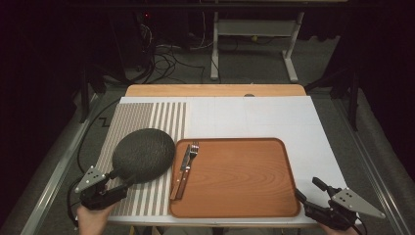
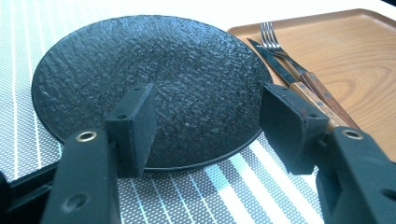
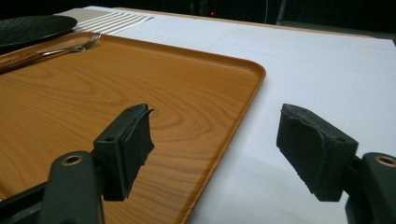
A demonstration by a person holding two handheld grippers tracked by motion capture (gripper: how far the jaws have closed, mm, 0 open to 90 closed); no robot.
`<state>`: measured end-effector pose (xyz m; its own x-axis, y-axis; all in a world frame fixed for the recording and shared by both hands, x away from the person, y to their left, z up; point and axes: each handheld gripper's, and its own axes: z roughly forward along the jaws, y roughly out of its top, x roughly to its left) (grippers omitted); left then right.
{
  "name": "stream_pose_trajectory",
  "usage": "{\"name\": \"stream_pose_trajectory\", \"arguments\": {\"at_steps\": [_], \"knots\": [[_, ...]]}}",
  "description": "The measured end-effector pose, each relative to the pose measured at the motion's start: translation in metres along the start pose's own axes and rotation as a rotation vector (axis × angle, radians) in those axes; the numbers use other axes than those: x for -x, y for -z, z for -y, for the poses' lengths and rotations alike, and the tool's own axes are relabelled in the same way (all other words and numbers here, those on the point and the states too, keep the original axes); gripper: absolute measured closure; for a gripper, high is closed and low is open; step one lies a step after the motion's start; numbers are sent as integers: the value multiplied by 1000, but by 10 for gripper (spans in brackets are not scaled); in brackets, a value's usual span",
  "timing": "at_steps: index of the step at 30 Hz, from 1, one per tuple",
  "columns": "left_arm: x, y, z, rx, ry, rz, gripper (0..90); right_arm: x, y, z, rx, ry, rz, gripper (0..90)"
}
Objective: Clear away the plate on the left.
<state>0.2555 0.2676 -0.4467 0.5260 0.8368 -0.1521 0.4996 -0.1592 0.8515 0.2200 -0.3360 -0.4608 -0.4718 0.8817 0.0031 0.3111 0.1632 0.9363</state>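
Between the left tool's (image 2: 205, 133) parted jaws lies the dark plate's (image 2: 154, 74) near rim, unclamped.

Dark room, cables (image 1: 161, 58) on floor

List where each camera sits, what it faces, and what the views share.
High view: above the person's side, looking forward and down at the table; both hands show.
Left gripper view: on the left hand-held gripper, open, facing the black plate.
Right gripper view: on the right hand-held gripper, open, facing the wooden tray.
Shared: tray, fork and plate appear in all three.
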Motion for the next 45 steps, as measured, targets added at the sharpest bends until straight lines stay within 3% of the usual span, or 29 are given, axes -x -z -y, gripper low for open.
{"name": "stream_pose_trajectory", "arguments": {"at_steps": [10,15,20,25,29,39,45], "knots": [[-11,12,12,10,38,-42,343,-1,0,-1,-3,-1,0,269],[-11,14,13,14,45,-48,343,-2,0,-1,0,4,-5,269],[-14,12,14,-9,68,-53,345,-1,-2,-1,-5,7,-5,269],[-23,13,13,-9,157,-71,344,-1,0,-1,-2,0,-3,269],[-33,15,14,1,257,-80,347,-1,0,-1,1,4,-12,269],[-49,13,16,8,402,-95,347,-2,0,-1,-3,12,-16,269],[-63,9,19,19,514,-115,348,-2,0,-1,-3,11,-16,269]]}}
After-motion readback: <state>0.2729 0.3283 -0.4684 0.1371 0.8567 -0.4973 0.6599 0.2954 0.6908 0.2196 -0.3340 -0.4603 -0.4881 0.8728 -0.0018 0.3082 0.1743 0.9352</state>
